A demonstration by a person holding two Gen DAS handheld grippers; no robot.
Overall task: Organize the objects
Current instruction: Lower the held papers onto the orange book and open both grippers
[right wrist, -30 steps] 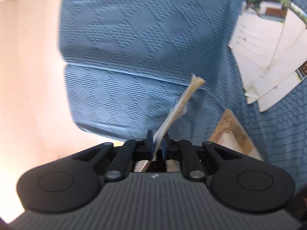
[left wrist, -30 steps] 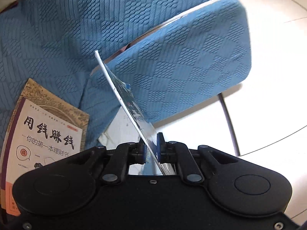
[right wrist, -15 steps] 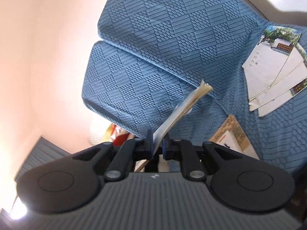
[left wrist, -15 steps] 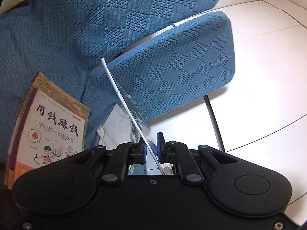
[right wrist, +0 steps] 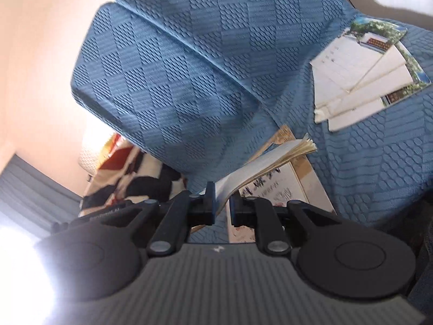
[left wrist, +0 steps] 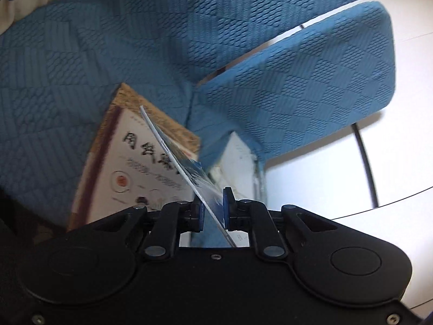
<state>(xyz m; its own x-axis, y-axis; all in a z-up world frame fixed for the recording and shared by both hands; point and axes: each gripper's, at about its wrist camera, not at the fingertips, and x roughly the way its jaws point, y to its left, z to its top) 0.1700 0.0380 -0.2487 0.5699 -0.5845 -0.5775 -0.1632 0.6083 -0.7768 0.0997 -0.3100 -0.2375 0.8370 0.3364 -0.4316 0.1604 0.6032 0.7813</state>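
Being carried over the blue sofa (left wrist: 67, 67): a thin card (left wrist: 173, 159) is being pinched by the left tongs (left wrist: 212, 211), a booklet (right wrist: 265, 165) by the right tongs (right wrist: 222, 207). A book (left wrist: 130, 168) and fanned cards (right wrist: 360, 73) are still lying loose; sorting is judged partway.

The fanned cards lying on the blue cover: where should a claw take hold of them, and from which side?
Probably grip the lower ends, where the fanned cards converge and overlap, coming in low along the blue cover from the near side. They lie flat and spread at the top, so only there can one pinch catch them all.
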